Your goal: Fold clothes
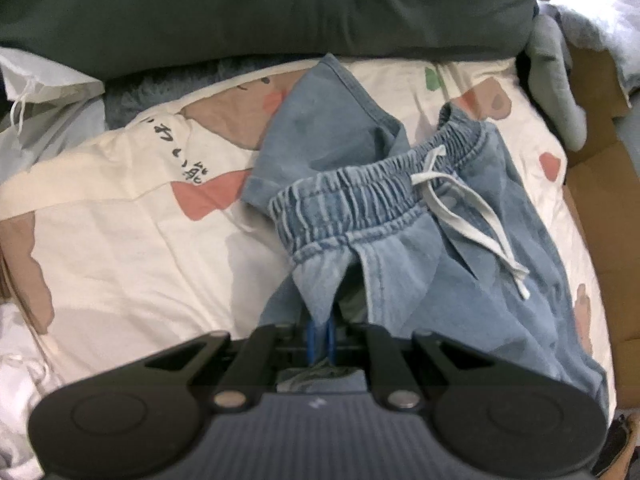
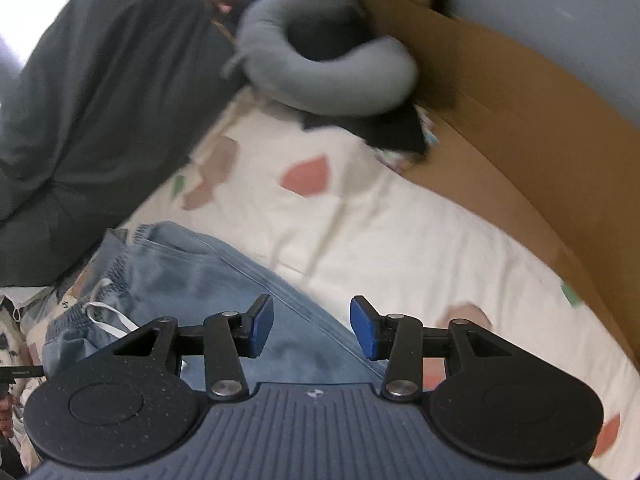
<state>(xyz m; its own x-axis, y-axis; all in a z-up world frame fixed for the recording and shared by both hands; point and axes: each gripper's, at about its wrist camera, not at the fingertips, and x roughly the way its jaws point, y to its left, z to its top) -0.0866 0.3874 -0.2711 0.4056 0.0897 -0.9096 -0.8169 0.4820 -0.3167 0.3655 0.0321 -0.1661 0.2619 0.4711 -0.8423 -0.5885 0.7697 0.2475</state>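
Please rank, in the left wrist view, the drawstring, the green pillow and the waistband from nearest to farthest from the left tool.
1. Waistband, just above the left tool, which pinches the shorts.
2. Drawstring, up and to the right.
3. Green pillow, along the top.

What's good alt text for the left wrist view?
The left gripper is shut on a fold of light blue denim shorts, which lie crumpled on a cream patterned bedsheet, elastic waistband and white drawstring facing up. A dark green pillow lies behind them.
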